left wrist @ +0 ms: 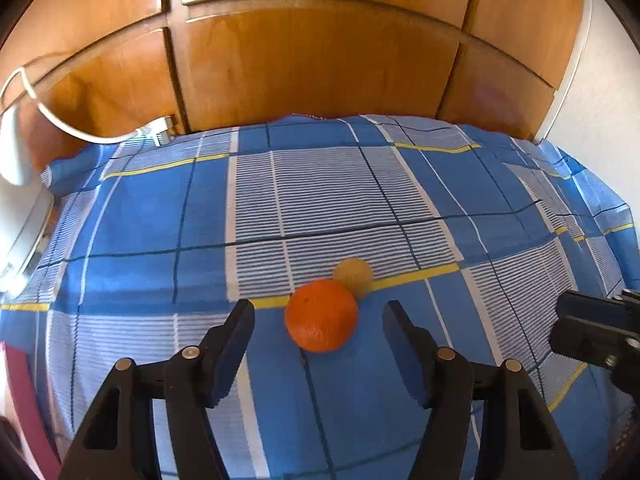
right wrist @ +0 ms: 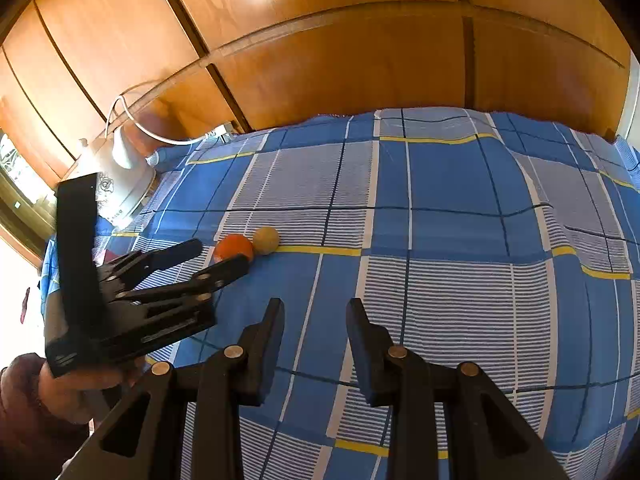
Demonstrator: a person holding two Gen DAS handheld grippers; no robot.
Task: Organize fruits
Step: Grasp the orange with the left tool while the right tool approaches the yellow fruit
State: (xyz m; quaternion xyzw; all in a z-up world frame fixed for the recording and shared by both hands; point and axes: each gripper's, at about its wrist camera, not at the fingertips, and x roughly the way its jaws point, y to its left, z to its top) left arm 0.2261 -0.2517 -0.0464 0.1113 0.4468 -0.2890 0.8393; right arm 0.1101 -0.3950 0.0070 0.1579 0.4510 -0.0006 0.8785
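An orange [left wrist: 322, 316] lies on the blue checked cloth [left wrist: 160, 248], touching a smaller yellowish round fruit [left wrist: 353, 278] just behind it. My left gripper [left wrist: 319, 307] is open, one finger on each side of the orange, with a gap at both pads. From the right wrist view the left gripper [right wrist: 221, 253] reaches the orange [right wrist: 233, 245] from the left, the yellowish fruit [right wrist: 266, 240] beside it, and a hand [right wrist: 72, 388] holds it. My right gripper [right wrist: 315, 307] hovers over bare cloth nearer the front, jaws narrowly apart, nothing between them. Its body [left wrist: 592, 328] shows at the right edge.
Wooden wardrobe doors [left wrist: 320, 60] stand right behind the cloth's far edge. A white appliance [right wrist: 120, 184] with a white cable [left wrist: 80, 128] sits at the far left. A dark red object [left wrist: 20, 392] lies by the near left edge. The cloth [right wrist: 460, 280] stretches right.
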